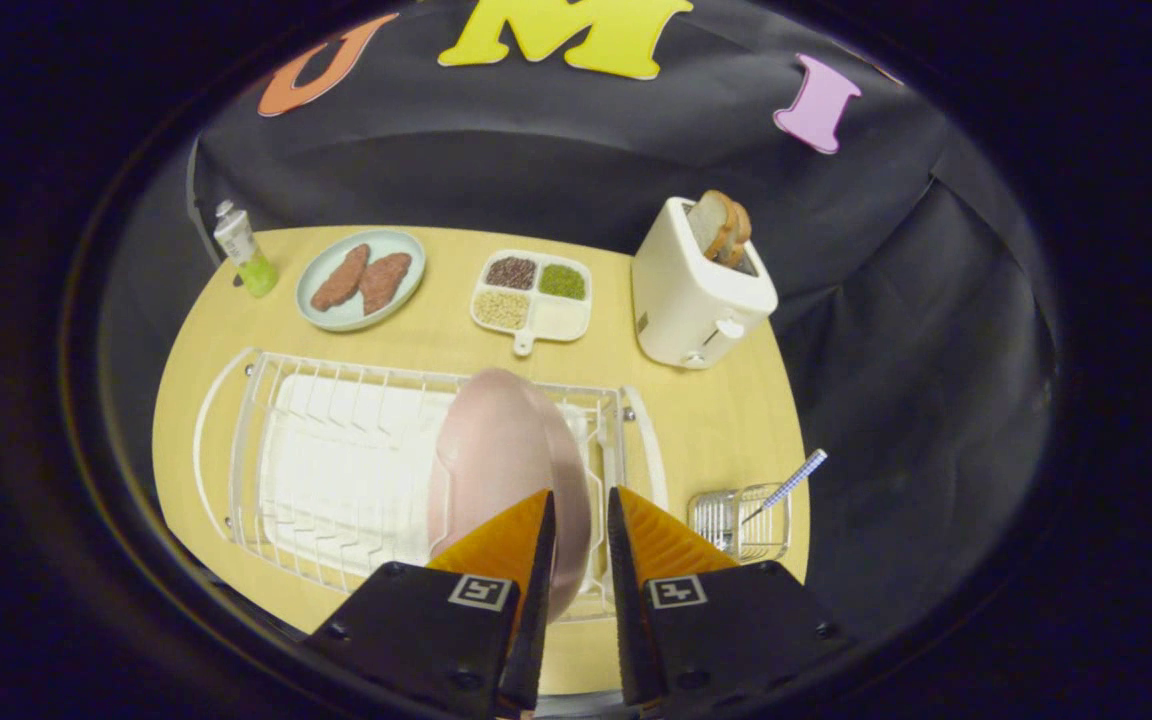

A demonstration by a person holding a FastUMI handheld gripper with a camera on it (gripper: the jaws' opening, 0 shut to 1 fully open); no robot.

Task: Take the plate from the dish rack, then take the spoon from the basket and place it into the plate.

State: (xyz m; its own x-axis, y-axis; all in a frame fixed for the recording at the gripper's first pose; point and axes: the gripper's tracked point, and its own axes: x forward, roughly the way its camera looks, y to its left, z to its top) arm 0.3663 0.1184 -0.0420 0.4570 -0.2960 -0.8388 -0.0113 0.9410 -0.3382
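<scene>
A pink plate [501, 460] stands on edge at the right end of the white wire dish rack [336, 470]. Its near rim runs between my fingers. My gripper [581, 505] is shut on that rim, one finger on the plate's face and the other behind it. To the right of the rack stands a small clear wire basket [741, 522]. A spoon [791, 483] with a checked handle leans out of it, up and to the right, beyond my right finger.
The wooden table [716, 420] also carries a white toaster [696, 295] with bread slices, a four-part tray of grains [533, 295], a pale green plate [361, 280] with two brown pieces, and a small tube [241, 250] at the far left.
</scene>
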